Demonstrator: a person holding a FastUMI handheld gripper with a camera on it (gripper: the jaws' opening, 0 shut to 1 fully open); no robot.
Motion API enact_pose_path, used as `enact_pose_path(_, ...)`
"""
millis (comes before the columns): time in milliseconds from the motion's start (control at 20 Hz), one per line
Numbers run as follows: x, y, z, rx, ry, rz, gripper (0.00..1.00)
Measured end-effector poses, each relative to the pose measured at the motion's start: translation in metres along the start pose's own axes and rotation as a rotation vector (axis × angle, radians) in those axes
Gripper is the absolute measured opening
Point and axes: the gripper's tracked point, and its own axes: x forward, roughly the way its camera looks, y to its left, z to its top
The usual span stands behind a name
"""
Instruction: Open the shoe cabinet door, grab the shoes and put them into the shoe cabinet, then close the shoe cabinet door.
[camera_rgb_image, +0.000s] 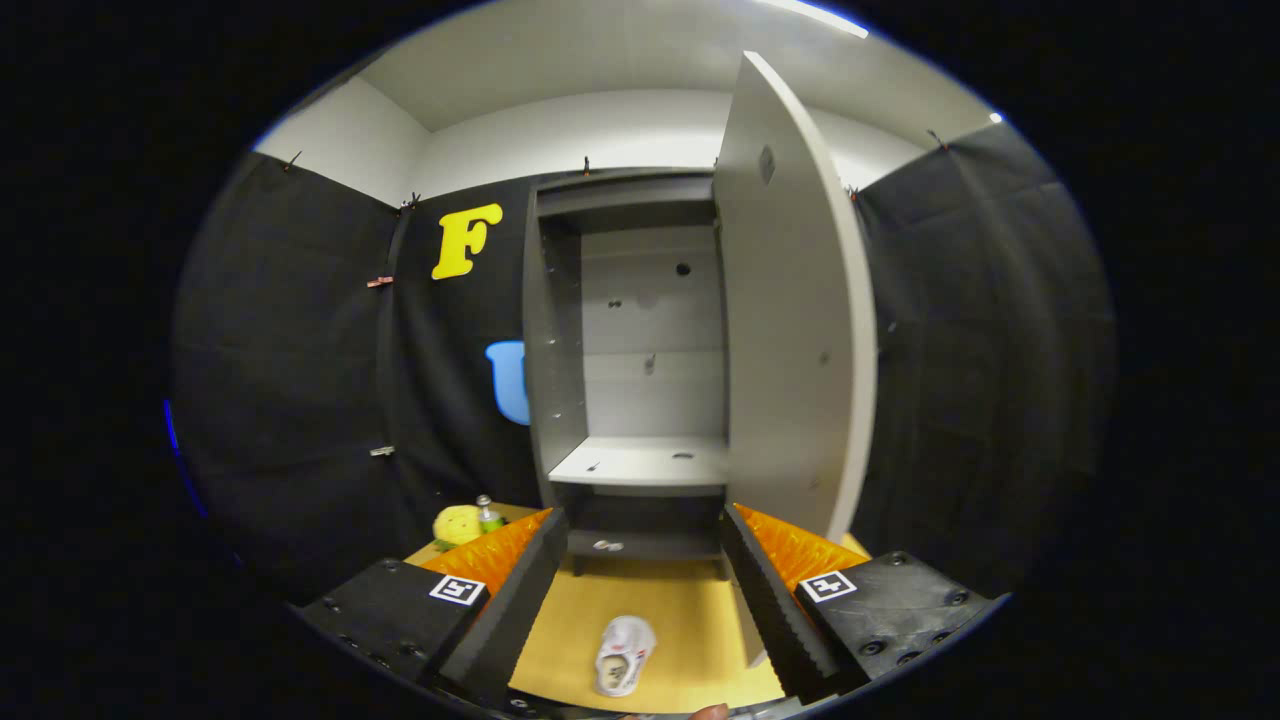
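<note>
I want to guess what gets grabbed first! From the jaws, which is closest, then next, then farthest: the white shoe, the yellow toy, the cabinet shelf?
1. White shoe: on the floor between the open jaws.
2. Yellow toy: beyond the left finger.
3. Cabinet shelf: farthest, inside the open cabinet.

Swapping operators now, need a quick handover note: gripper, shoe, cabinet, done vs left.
Gripper: open, holding nothing.
Shoe cabinet: door swung open to the right; middle shelf bare.
White shoe: on the wooden floor, between the fingers, short of the cabinet.
Done: door opened.
Left: grab the shoe, place it inside, close the door.
</note>
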Motion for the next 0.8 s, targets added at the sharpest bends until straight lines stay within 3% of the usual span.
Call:
enact_pose_path(300, 0.044, 0.021, -0.148, 0.022, 0.27, 0.011, 0.98)
enact_pose_path(600, 0.065, 0.032, -0.261, 0.019, 0.451, 0.031, 0.98)
enact_pose_path(800, 0.087, 0.024, -0.328, 0.023, 0.546, -0.014, 0.82)
